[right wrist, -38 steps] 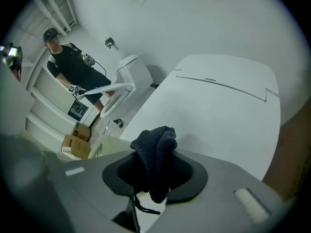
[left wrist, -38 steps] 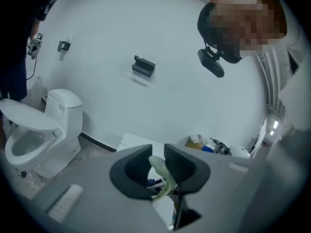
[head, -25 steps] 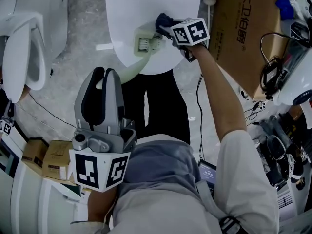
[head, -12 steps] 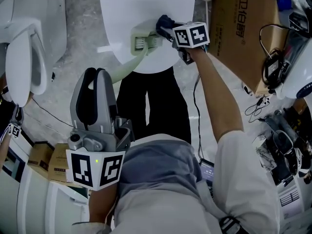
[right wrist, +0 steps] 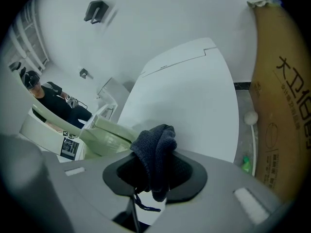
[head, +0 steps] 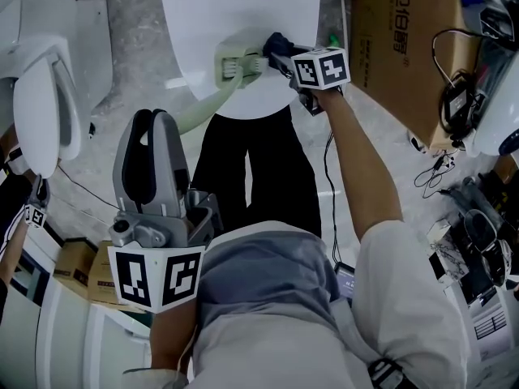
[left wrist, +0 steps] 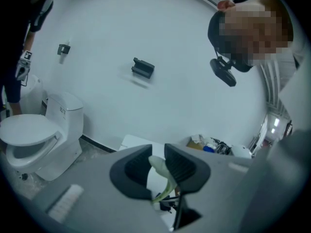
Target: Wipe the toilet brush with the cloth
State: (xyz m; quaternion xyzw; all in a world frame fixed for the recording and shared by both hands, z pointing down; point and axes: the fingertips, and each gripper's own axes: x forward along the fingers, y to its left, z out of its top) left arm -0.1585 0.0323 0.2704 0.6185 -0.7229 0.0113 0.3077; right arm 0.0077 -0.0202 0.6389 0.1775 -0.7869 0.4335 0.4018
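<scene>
The toilet brush is pale green; its blocky head (head: 231, 63) rests on a white oval board (head: 243, 10) and its handle (head: 199, 108) slants down-left. My left gripper (head: 158, 124) is shut on the handle's end, which shows as a green stem (left wrist: 160, 168) between the jaws of the left gripper (left wrist: 156, 160). My right gripper (head: 284, 55) is shut on a dark blue cloth (head: 276, 43) that touches the right side of the brush head. In the right gripper view the cloth (right wrist: 155, 149) bulges out of the right gripper (right wrist: 154, 171), with the brush head (right wrist: 109, 132) just to its left.
A white toilet (head: 40, 87) stands at the left. A large cardboard box (head: 397, 47) leans at the upper right, with cables and gear (head: 454, 104) beyond it. Small cartons (head: 77, 266) lie at the lower left. A wall fixture (left wrist: 143, 68) hangs on the white wall.
The right gripper and its cloth have slid a little along the right side of the brush head. The left gripper keeps its hold on the handle.
</scene>
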